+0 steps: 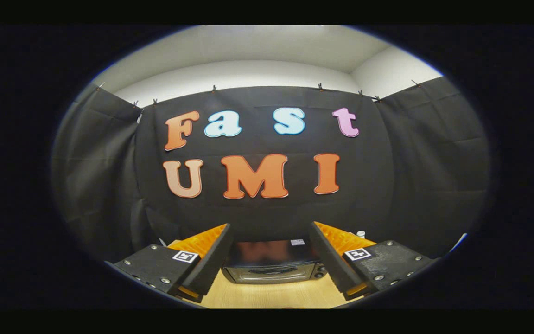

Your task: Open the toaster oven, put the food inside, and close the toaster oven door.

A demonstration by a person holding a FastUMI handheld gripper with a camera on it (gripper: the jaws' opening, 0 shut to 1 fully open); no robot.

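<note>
The gripper (270, 232) is held up and well back, its two fingers spread wide with nothing between them but air — it has hold of nothing. Framed in that gap and beyond the fingertips sits the small black toaster oven with a glossy dark top and a glass-fronted door (274, 265), standing on a pale wooden table (271, 294) against the black cloth wall of the booth (387, 185). The oven's door looks closed, and two small knobs show at its right end; the handle is too small to make out. A little white object (360, 234) peeps up just past the right finger, but I can't say what it is. No food shows from here. My guess is the person has squared the gripper on the oven from a distance — open jaws ready to take the door handle — so the opening step has not yet begun and the whole task lies ahead.
</note>
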